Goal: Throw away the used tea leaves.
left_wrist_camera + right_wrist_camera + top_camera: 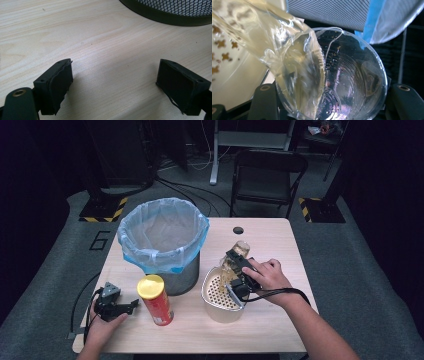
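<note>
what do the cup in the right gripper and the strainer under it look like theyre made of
The cup looks like thin clear plastic: see-through, glossy, with moulded rings in its base. The strainer basket under it seems to be cream plastic with a duller sheen and a grid of small drain holes; its handle looks like metal wire, though that is hard to tell.

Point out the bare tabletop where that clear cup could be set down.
Free: the far right corner beyond the cable hole, and the near edge right of the strainer basket. Crowded: between bin, chip can and basket.
</note>
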`<move>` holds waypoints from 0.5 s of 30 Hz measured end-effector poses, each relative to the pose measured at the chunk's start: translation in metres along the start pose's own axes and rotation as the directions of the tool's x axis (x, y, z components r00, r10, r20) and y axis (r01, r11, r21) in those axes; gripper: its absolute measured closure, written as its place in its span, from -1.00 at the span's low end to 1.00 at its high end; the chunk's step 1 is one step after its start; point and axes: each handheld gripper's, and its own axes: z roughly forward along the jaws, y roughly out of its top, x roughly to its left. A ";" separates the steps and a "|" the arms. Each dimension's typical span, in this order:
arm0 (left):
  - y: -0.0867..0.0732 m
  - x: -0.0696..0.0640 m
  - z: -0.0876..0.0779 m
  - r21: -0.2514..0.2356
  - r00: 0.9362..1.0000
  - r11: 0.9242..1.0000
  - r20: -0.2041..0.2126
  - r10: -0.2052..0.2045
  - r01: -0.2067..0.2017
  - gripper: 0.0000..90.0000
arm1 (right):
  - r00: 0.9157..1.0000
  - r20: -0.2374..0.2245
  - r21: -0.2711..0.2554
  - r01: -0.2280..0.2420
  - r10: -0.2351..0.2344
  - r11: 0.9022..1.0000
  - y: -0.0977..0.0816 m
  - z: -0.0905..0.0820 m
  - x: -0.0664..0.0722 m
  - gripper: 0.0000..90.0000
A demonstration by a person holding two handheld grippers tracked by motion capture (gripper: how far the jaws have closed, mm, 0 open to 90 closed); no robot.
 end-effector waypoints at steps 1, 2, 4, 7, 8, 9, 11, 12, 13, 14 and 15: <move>0.000 0.000 0.000 0.000 1.000 1.000 0.000 0.000 0.000 -0.71 | 1.000 0.000 0.000 0.000 0.000 1.000 0.000 0.000 0.000 -0.18; 0.000 0.000 0.000 0.000 1.000 1.000 0.000 0.000 0.000 -0.71 | 0.997 0.018 0.000 0.071 -0.071 0.997 0.002 0.000 0.001 -0.18; 0.000 0.000 0.000 0.000 1.000 1.000 0.000 0.000 0.000 -0.71 | 0.988 0.025 0.006 0.154 -0.154 0.988 0.005 0.000 0.004 -0.18; 0.000 0.000 0.000 0.000 1.000 1.000 0.000 0.000 0.000 -0.71 | 0.975 0.032 0.009 0.219 -0.219 0.976 0.007 -0.001 0.008 -0.18; 0.000 0.000 0.000 0.000 1.000 1.000 0.000 0.000 0.000 -0.71 | 0.963 0.042 0.013 0.266 -0.267 0.964 0.009 -0.002 0.011 -0.18; 0.000 0.000 0.000 0.000 1.000 1.000 0.000 0.000 0.000 -0.71 | 0.963 0.042 0.013 0.266 -0.267 0.964 0.009 -0.002 0.011 -0.18; 0.000 0.000 0.000 0.000 1.000 1.000 0.000 0.000 0.000 -0.71 | 0.950 0.039 0.017 0.308 -0.309 0.951 0.010 -0.004 0.010 -0.19; 0.000 0.000 0.000 0.000 1.000 1.000 0.000 0.000 0.000 -0.71 | 0.951 0.006 0.005 0.310 -0.310 0.951 0.010 -0.003 0.011 -0.19; 0.000 0.000 0.000 -0.002 1.000 1.000 -0.001 0.000 0.000 -0.71 | 0.951 0.044 0.020 0.307 -0.307 0.952 0.011 -0.005 0.011 -0.19; 0.000 0.000 0.000 0.000 1.000 1.000 0.000 0.000 0.000 -0.71 | 0.951 0.047 0.016 0.305 -0.305 0.952 0.011 -0.005 0.011 -0.19; 0.000 0.000 0.000 0.000 1.000 1.000 0.000 0.000 0.000 -0.71 | 0.953 0.049 0.005 0.298 -0.298 0.954 0.011 -0.004 0.011 -0.19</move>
